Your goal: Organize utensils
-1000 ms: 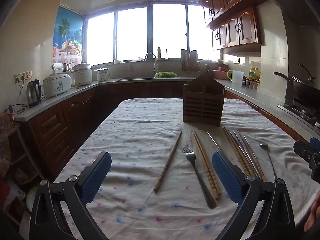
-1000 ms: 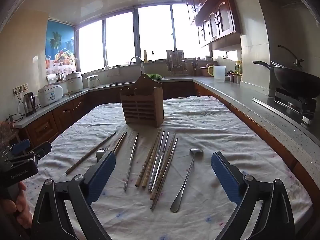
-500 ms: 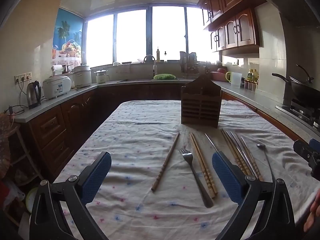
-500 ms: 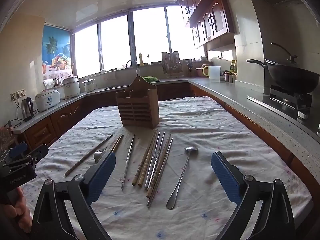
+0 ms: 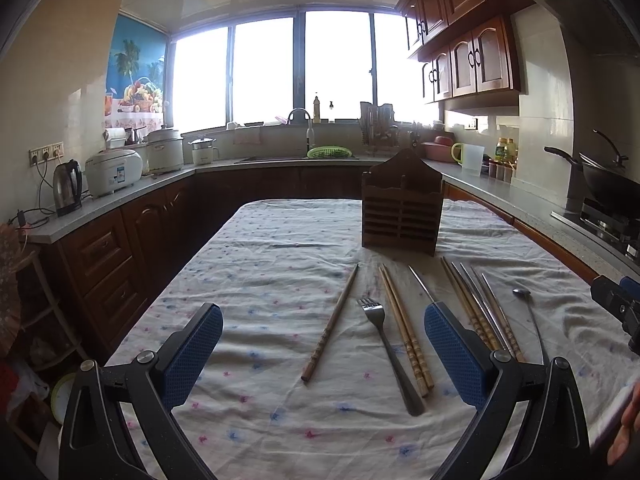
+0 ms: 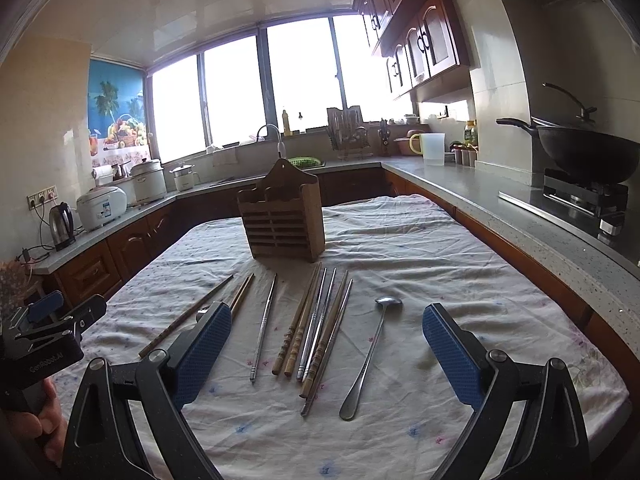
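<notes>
Both the left gripper (image 5: pixel 323 344) and right gripper (image 6: pixel 327 340) hang spread wide and empty, now a little closer to the cloth-covered worktop (image 6: pixel 460 264). The steel fork (image 5: pixel 386 348), long-handled steel spoon (image 6: pixel 370 354) and wooden chopsticks (image 6: pixel 298 330) lie untouched; the slatted wooden utensil holder (image 6: pixel 282 220) beyond stands empty, so sorting hasn't begun.

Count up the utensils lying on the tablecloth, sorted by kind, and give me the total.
Chopsticks: 10 (six of them overlap in one bundle, so that part of the count is less sure)
Fork: 1
Spoon: 1
Total: 12
</notes>
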Tool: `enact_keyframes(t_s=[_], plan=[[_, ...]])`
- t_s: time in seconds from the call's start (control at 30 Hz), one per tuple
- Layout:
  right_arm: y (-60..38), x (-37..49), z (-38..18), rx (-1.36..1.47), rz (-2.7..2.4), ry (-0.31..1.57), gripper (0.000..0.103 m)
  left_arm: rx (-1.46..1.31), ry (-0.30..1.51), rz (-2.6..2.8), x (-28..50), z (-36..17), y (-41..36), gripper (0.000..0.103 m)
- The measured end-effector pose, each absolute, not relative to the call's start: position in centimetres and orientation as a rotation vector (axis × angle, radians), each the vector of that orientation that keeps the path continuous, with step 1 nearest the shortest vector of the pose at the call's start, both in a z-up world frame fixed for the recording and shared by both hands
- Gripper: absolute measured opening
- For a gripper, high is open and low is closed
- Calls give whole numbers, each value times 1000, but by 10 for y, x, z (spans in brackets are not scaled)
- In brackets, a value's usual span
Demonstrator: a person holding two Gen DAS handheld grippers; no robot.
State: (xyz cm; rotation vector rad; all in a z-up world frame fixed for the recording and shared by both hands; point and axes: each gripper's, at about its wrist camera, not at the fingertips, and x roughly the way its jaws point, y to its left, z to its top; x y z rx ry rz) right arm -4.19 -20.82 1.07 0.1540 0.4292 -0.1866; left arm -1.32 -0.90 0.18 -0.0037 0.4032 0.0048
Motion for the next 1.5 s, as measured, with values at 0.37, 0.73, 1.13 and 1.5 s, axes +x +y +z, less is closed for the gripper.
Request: enact_keyframes(t_s=[0.37,0.73,1.13,1.5], plan=[[-208,-42,9,158,-186,429,98,-6,405,4,-13,0,-9,102],[-207,-42,8,159,-185,431,98,-12,409,3,-11,-2,-10,102],[-205,-42,7,166,-181,435,98,-16,415,-1,-8,-3,-9,102],[-210,-36,7,184,-170,456,98,-44,457,-39,3,-5,-6,102]])
